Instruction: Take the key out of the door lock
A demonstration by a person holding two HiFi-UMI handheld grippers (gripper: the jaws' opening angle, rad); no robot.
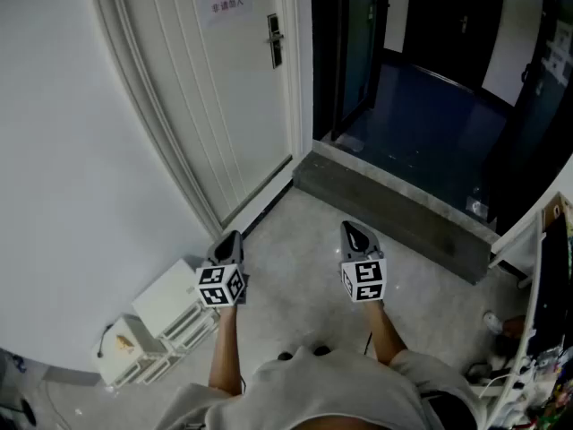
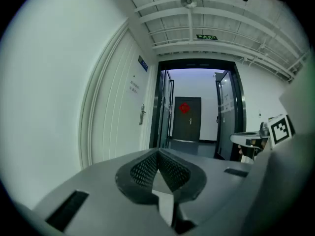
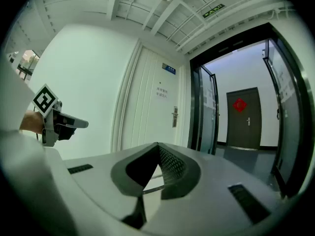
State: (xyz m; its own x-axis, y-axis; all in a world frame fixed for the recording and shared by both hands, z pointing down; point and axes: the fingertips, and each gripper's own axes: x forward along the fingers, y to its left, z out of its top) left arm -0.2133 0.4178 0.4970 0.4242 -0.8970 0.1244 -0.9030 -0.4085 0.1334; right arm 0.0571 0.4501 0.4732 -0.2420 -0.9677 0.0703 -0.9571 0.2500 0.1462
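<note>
Both grippers are idle, held low in front of the body. Left gripper: jaws fully together, tips meeting, nothing between them. Right gripper: same, closed tight and empty. Neither is anywhere near the target.

The door lock sits on the white door near its right edge. In the head view it's at roughly 12 o'clock from the grippers and well apart from them. A paper sign is at about 10 o'clock from the lock. In the right gripper view the lock plate is at about 1 o'clock above the jaw tips; in the left gripper view it's at about 11 o'clock. The key itself is too small to resolve in any view — I assume it's in the lock, can't confirm.

Handling, my read:
- **Properties:** a key is light, stiff, thin metal with smooth faces. It will likely slip or twist if pinched at an edge.
- **Grip point:** take the flat head, pads square across both faces, as deep as the lock plate allows.
- **Extraction:** expect it to release only at its neutral rotation. Pull straight out along the shaft with no sideways load — a thin blade could bind.
- **Before that:** the jaws have to open first, and only slightly.
</note>
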